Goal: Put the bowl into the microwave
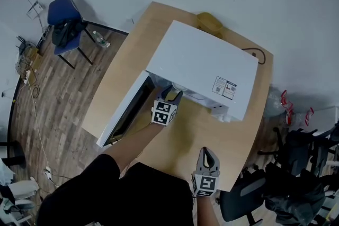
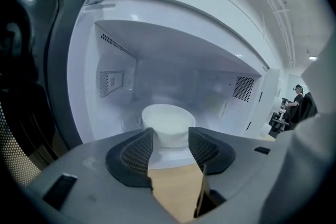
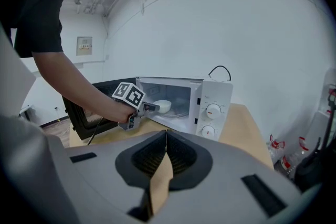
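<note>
Head view: right tool (image 1: 206, 152) hangs over the tabletop (image 1: 185, 129) near its 5 o'clock edge, jaws pressed together, nothing held. Left tool (image 1: 172, 94) lies toward 11 o'clock from it, at the mouth of the microwave (image 1: 201, 61). The microwave's door (image 1: 124, 114) is swung open toward 8 o'clock. The left tool's jaws are partly apart, pads gripping nothing. The white bowl (image 2: 167, 120) rests upright inside the cavity, just beyond the tips at 12 o'clock.
</note>
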Tool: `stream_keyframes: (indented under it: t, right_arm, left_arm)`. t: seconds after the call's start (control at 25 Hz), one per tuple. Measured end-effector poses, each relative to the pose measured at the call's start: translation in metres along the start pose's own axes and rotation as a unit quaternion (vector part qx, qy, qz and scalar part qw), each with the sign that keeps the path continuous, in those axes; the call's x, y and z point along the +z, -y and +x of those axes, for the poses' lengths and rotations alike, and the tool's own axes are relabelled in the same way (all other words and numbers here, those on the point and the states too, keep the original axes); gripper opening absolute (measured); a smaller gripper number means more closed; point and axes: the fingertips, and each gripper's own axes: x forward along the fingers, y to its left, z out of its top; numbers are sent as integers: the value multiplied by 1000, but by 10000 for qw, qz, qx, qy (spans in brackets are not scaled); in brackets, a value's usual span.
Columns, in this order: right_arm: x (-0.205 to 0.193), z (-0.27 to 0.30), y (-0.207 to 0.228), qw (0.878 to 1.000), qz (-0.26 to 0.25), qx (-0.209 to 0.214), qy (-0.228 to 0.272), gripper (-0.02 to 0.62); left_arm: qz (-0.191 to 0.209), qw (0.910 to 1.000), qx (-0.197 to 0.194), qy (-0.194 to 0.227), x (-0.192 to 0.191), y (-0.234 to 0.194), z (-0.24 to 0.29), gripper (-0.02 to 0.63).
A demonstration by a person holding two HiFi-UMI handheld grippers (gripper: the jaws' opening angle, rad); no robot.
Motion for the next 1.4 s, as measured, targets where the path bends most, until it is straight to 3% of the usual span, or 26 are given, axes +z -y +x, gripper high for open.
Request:
stream_keyframes:
  t: [0.52,0.84,0.96,1.16,1.4]
  right_arm:
    - [11,26,-3,9996,-115,275,13,61]
    - [10,25,7,9999,-80,125,-15,61]
    - [10,23,9,9999,-87,121,-11,61]
    - [15,9,18,9996,-242,72,100,61]
    - [25,-23,22,9985,-21,-374,409,61]
  left_arm:
    - [40,10000,-74,48,13,5,34,212]
    - [23,9999,-85,88,22,7,51,212]
    - [-191,9997,-57,104,25,5,50,212]
    - [-212,9996,-161,90,26,12,23,212]
    - [-90,9985,-523,133,37,38,-65,212]
